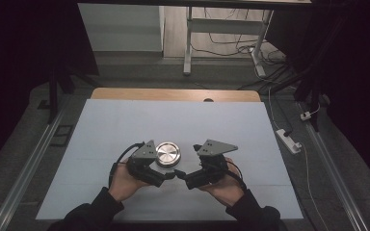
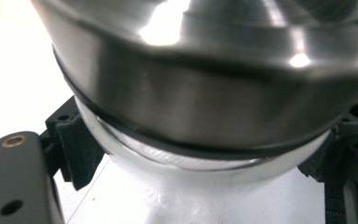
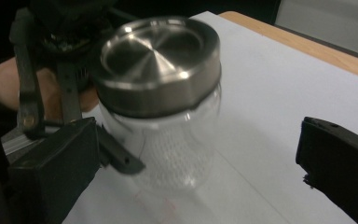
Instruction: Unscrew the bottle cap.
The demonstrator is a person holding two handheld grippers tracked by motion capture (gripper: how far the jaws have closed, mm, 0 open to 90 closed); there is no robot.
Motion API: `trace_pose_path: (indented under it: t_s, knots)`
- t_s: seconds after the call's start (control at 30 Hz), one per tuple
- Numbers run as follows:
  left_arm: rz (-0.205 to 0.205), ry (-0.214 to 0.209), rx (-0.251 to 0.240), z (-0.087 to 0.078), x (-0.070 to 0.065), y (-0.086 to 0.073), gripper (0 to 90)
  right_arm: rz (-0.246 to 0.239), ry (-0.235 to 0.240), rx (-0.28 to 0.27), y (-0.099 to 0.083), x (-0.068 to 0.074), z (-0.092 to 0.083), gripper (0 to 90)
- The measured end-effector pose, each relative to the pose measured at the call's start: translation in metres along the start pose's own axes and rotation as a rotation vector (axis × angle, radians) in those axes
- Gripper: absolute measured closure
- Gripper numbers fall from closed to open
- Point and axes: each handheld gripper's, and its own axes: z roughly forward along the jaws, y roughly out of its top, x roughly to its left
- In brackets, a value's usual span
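A clear glass jar [image 3: 172, 149] with a brushed steel lid [image 1: 167, 153] stands upright on the white sheet [image 1: 125, 125], slightly front of centre. My left gripper [image 1: 165, 173] comes in from the left, low on the jar. Its black pads [image 2: 77, 147] press the glass body [image 2: 205, 170] from both sides, below the lid [image 2: 205, 79]. My right gripper [image 1: 183, 177] sits just right of the jar near its base, pointing at it. The right gripper [image 3: 196, 179] is open, its jaws wide apart with the jar ahead between them, not touching.
The white sheet covers a wooden table whose bare edge [image 1: 173, 94] shows at the back. A white power strip [image 1: 289, 139] and cables lie on the floor to the right. Desk legs [image 1: 188, 43] stand beyond the table.
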Motion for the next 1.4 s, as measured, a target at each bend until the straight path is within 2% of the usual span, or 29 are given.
trace_pose_path:
  t_s: [0.13,0.33,0.53,0.67,0.73,0.83,1.0,1.1,1.17,1.23,1.3,1.37,1.4]
  knots:
    - [-0.001,-0.002,0.004,0.001,-0.001,0.0,15.5,-0.018,-0.009,-0.006,0.009,0.004,0.009,0.7]
    - [0.007,0.005,0.02,0.003,-0.002,0.0,15.5,-0.031,0.006,-0.021,0.017,0.014,0.021,6.2]
    - [0.012,-0.005,0.023,0.004,-0.003,0.001,15.5,-0.047,0.001,-0.052,0.021,0.019,0.023,16.8]
    - [0.016,-0.014,0.025,0.004,-0.003,0.001,15.6,-0.079,0.01,-0.054,0.022,0.02,0.022,19.4]
    - [0.018,-0.026,0.023,0.003,-0.002,0.001,15.6,-0.09,0.037,-0.053,0.023,0.017,0.022,19.4]
    - [0.032,-0.047,0.024,0.002,-0.002,0.001,15.5,-0.1,0.107,-0.059,0.022,0.009,0.021,19.5]
    - [0.055,-0.104,0.024,0.004,-0.004,0.001,15.5,-0.162,0.276,-0.074,0.02,-0.008,0.02,19.4]
    - [0.056,-0.119,0.024,0.006,-0.004,0.001,15.5,-0.167,0.361,-0.08,0.017,-0.018,0.02,19.2]
    - [0.052,-0.11,0.025,0.006,-0.005,0.001,15.5,-0.155,0.354,-0.068,0.017,-0.019,0.02,16.8]
    - [0.047,-0.103,0.023,0.006,-0.005,0.001,15.5,-0.127,0.307,-0.052,0.019,-0.015,0.019,8.5]
    - [0.034,-0.072,0.018,0.003,-0.003,0.001,15.5,-0.09,0.268,-0.035,0.022,-0.01,0.016,3.1]
    - [0.015,-0.056,0.011,0.001,-0.001,0.001,15.6,-0.072,0.216,-0.01,0.024,-0.003,0.014,2.4]
    - [0.009,-0.044,0.009,0.001,0.0,0.001,15.6,-0.081,0.183,-0.001,0.025,0.001,0.014,2.5]
